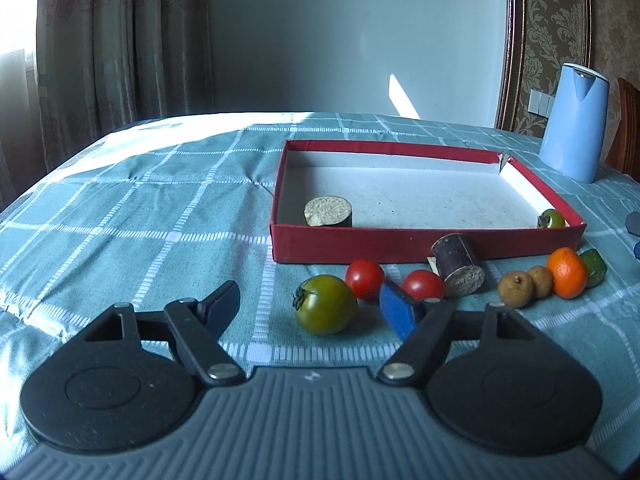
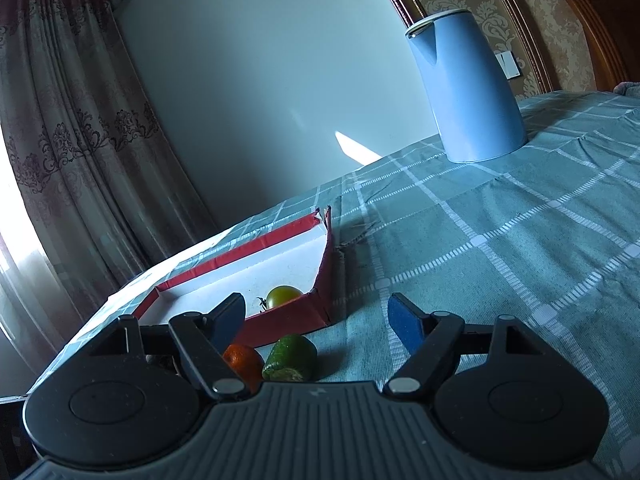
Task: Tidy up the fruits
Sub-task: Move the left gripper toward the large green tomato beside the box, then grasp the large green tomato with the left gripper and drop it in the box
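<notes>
A red box (image 1: 400, 246) with a white floor holds a sugarcane piece (image 1: 328, 211) at its near left and a small green tomato (image 1: 553, 219) at its near right. In front of it lie a big green tomato (image 1: 326, 304), two red tomatoes (image 1: 364, 279) (image 1: 424, 285), another sugarcane piece (image 1: 460, 269), two longans (image 1: 516, 289), a tangerine (image 1: 567, 272) and a green chunk (image 1: 594, 268). My left gripper (image 1: 312, 308) is open around the big green tomato. My right gripper (image 2: 318, 322) is open above the green chunk (image 2: 290, 358), beside the tangerine (image 2: 242, 362) and the box (image 2: 280, 322).
A blue kettle (image 1: 574, 122) stands on the checked teal cloth (image 1: 140, 208) at the back right; it also shows in the right wrist view (image 2: 468, 88). Curtains hang at the left. A wooden chair edge (image 1: 628, 128) is at the far right.
</notes>
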